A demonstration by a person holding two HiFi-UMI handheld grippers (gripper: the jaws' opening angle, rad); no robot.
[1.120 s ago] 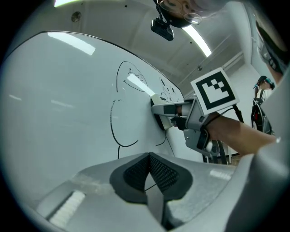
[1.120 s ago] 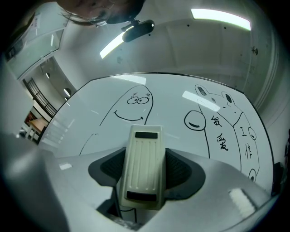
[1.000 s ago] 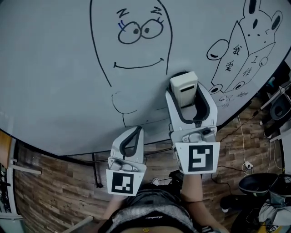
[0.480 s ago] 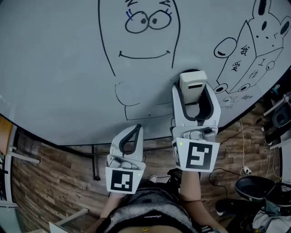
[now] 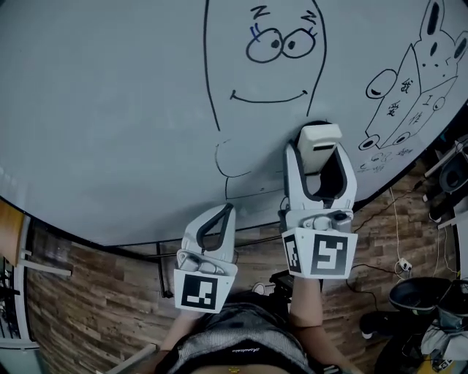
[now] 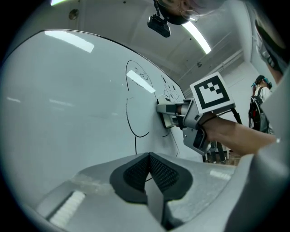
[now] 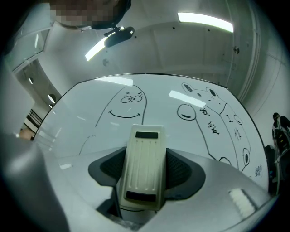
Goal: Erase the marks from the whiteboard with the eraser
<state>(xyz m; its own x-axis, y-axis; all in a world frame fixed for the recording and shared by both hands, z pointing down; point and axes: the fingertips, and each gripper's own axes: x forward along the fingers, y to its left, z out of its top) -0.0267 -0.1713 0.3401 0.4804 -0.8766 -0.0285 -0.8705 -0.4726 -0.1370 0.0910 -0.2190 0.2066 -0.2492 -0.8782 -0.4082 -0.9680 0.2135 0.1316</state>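
rabbit drawing [image 5: 425, 73]: cut by edge | small scribbles [image 5: 376, 163]: unreadable

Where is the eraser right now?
In the head view, the cream rectangular plastic eraser is right of centre, held in the right gripper against the whiteboard, below the smiling cartoon face.

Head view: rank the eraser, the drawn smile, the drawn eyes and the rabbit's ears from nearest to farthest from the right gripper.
1. eraser, clamped in the right gripper's jaws.
2. drawn smile, just up-left.
3. drawn eyes, above the smile.
4. rabbit's ears, far upper right.
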